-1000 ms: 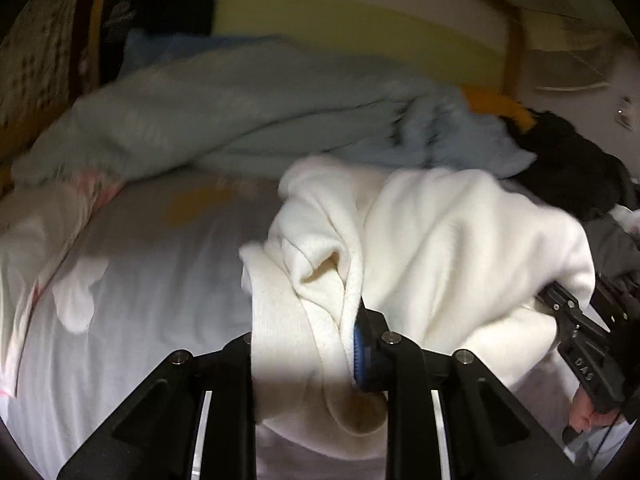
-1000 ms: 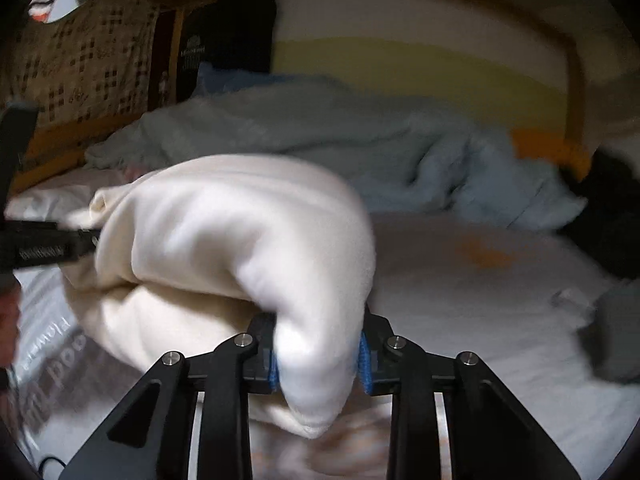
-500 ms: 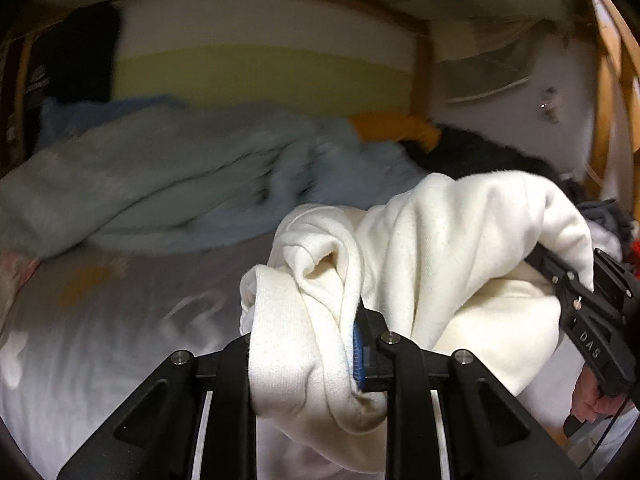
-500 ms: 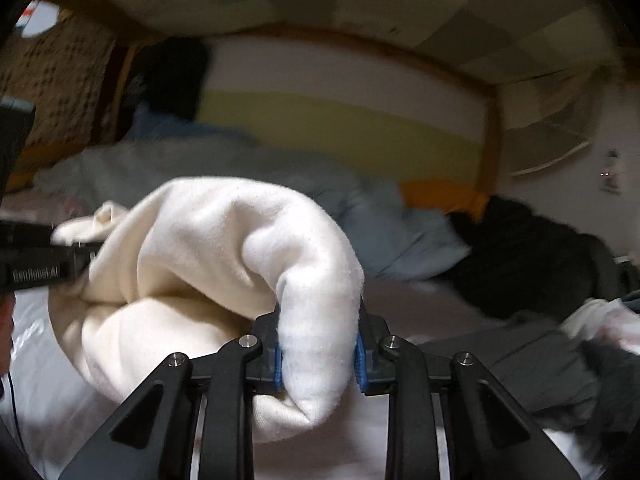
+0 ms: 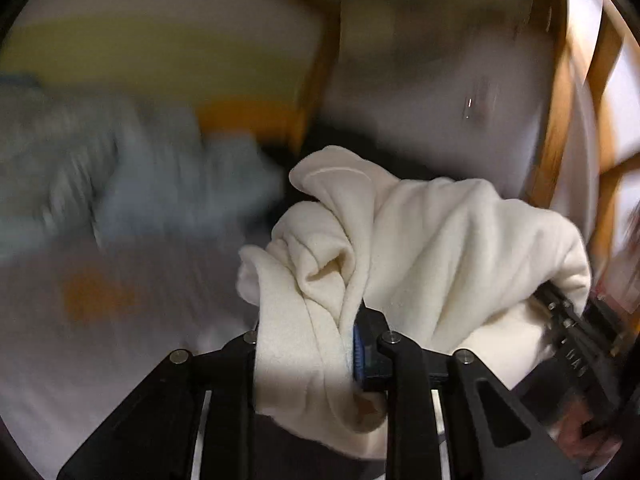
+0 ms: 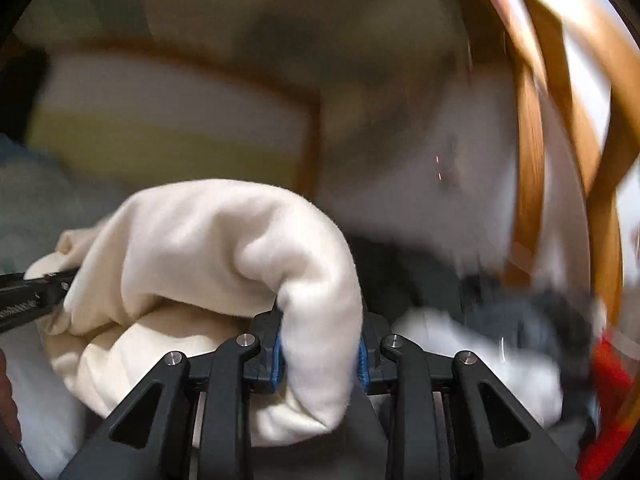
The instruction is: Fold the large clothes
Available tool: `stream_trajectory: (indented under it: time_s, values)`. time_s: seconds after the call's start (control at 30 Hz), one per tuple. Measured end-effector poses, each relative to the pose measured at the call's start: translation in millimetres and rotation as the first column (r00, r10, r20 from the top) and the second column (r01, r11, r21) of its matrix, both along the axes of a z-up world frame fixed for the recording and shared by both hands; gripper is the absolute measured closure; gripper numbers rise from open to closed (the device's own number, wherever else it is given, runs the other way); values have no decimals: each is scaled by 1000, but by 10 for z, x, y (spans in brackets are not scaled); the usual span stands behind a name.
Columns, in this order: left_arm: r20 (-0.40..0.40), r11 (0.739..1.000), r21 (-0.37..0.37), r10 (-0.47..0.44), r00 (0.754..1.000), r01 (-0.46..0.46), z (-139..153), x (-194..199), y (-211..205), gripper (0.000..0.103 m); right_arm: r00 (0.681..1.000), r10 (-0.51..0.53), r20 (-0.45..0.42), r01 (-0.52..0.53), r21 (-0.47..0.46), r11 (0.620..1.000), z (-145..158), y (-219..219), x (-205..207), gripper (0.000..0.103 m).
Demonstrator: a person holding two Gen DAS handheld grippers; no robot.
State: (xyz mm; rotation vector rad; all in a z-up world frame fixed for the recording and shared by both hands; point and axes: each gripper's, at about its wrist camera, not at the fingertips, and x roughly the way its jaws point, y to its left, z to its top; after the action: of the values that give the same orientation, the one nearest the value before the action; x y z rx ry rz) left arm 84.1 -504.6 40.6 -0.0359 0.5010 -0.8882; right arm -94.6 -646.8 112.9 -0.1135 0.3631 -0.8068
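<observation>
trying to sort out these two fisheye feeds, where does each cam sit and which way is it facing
Left wrist: on the left gripper, looking along its fingers over a cream garment clamped between them, toward a blurred bed and wooden frame; the right gripper and a bit of hand show at the right edge.
Right wrist: on the right gripper, facing past the same garment pinched in its pads toward that frame; the left gripper enters at left.
Shared: the garment, the frame, and each other's gripper.

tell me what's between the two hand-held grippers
The bundled cream garment spans from the right hand-held gripper to the left hand-held gripper; the right wrist view shows it best.
</observation>
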Motion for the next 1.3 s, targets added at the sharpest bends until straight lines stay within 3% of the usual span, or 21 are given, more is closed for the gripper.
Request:
stream_trajectory:
  time_s: [0.03, 0.1, 0.13, 0.2, 0.3, 0.47, 0.57, 0.63, 0.67, 0.7, 0.77, 0.9, 0.97, 1.0, 1.13, 1.23, 1.3]
  values:
    - [55, 996, 89, 1, 999, -6, -223, -40, -194, 77, 997, -36, -74, 42, 79, 996, -255, -193, -27, 74]
    - [257, 972, 233, -39, 966, -23, -472, -246, -352, 76, 997, -5, -78, 15, 130, 991, -479, -264, -177, 73]
    - [258, 971, 239, -38, 965, -26, -450, -273, -310, 76, 996, 2, -84, 8, 114, 993, -471, -213, -204, 73]
    - [147, 980, 198, -46, 988, 16, -364, -182, -150, 76, 997, -25, -77, 32, 93, 995, -465, -167, -185, 73]
    - [106, 978, 202, -62, 992, 40, -345, -92, -27, 64, 999, -24, -25, 28, 145, 989, -510, -188, -224, 73]
    - [133, 989, 143, 2, 991, -21, -369, -310, 182, 31, 1000, -22, -21, 25, 160, 987, -457, -116, -413, 67]
    - [167, 987, 149, 30, 985, -56, -365, -359, 321, 12, 999, -37, 9, 35, 173, 984, -420, -20, -528, 53]
    - [194, 987, 148, 34, 980, -64, -320, -416, 427, 7, 998, -45, 43, 36, 192, 981, -354, 62, -629, 43]
    - [218, 990, 127, 38, 975, -67, -288, -481, 537, 4, 998, -27, 61, 13, 216, 976, -329, 97, -665, 34]
    - [239, 992, 99, 49, 970, -74, -256, -535, 641, 1, 996, 8, 90, -31, 252, 967, -329, 149, -707, 16]
    - [290, 993, 33, 98, 952, -112, -173, -683, 888, 0, 985, 72, 158, -116, 288, 951, -346, 302, -768, 14]
    - [337, 985, -25, 172, 926, -173, -13, -825, 1215, 0, 978, 163, 130, -192, 257, 947, -372, 651, -689, 13]
    - [367, 978, -37, 204, 908, -205, 51, -878, 1362, 0, 973, 178, 146, -214, 283, 935, -393, 742, -681, 5]
    - [381, 975, -43, 217, 899, -217, 84, -896, 1430, 0, 971, 174, 165, -216, 285, 934, -396, 790, -690, 0]
    - [403, 965, -69, 260, 878, -254, 72, -890, 1633, 0, 964, 145, 224, -189, 189, 964, -360, 1072, -645, 0]
    - [433, 949, -37, 298, 851, -314, -77, -748, 1673, 0, 955, 106, 278, -163, 193, 968, -456, 1214, -473, 0]
    - [453, 934, -30, 330, 828, -356, -196, -666, 1708, 0, 958, 139, 249, -173, 121, 978, -538, 1394, -383, 0]
